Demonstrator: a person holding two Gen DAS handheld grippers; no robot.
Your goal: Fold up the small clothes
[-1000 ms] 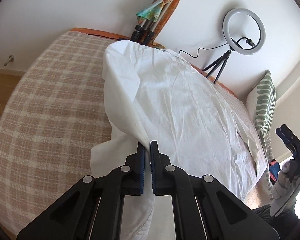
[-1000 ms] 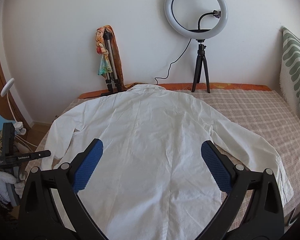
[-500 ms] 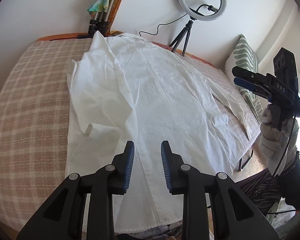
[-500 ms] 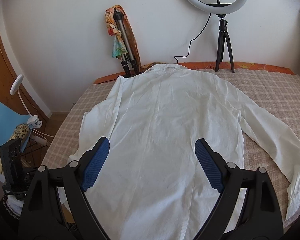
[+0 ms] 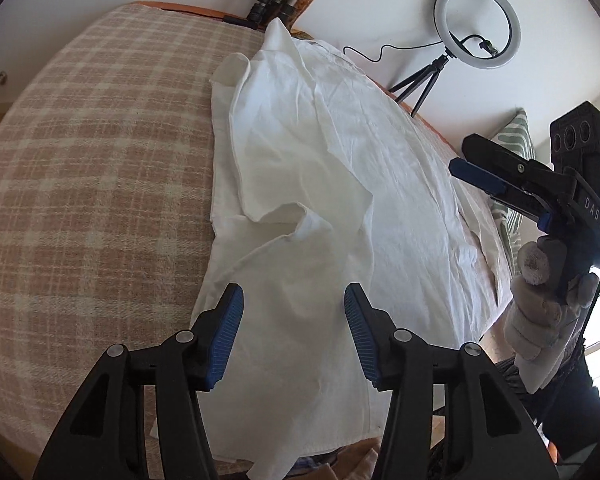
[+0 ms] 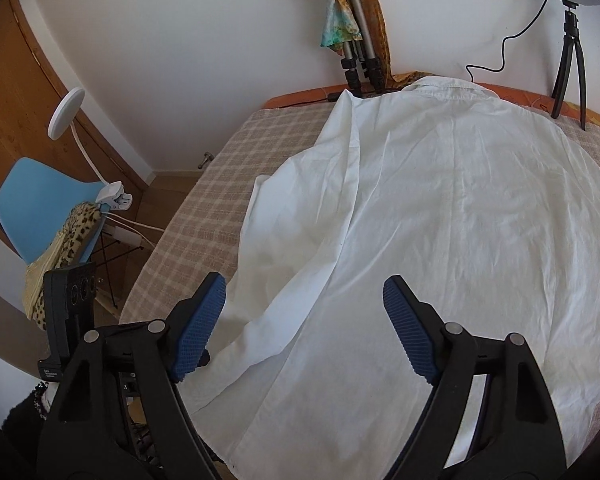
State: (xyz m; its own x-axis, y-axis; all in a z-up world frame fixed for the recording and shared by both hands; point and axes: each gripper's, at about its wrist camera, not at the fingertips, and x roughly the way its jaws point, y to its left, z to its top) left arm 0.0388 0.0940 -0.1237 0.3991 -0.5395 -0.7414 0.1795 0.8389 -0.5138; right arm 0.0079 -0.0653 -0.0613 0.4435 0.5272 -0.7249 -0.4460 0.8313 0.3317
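A white long-sleeved shirt (image 5: 340, 184) lies back-up on the checked bed cover (image 5: 92, 184), collar toward the wall. Its left sleeve (image 5: 284, 184) is folded in over the body. My left gripper (image 5: 294, 334) is open and empty, above the shirt's lower left part. My right gripper (image 6: 304, 324) is open and empty, above the shirt (image 6: 440, 220) near its hem. The right gripper also shows in the left wrist view (image 5: 480, 168), held in a gloved hand over the bed's right side.
A ring light on a tripod (image 5: 476, 36) stands at the head of the bed by the wall. Folded tripods with a colourful scarf (image 6: 352, 28) lean there too. A green patterned pillow (image 5: 516, 136) is at the right. A blue chair (image 6: 40, 208) stands left of the bed.
My left gripper let go of the shirt's left sleeve and opened wide; the sleeve now lies folded over the body. My right gripper moved left across the shirt, staying open.
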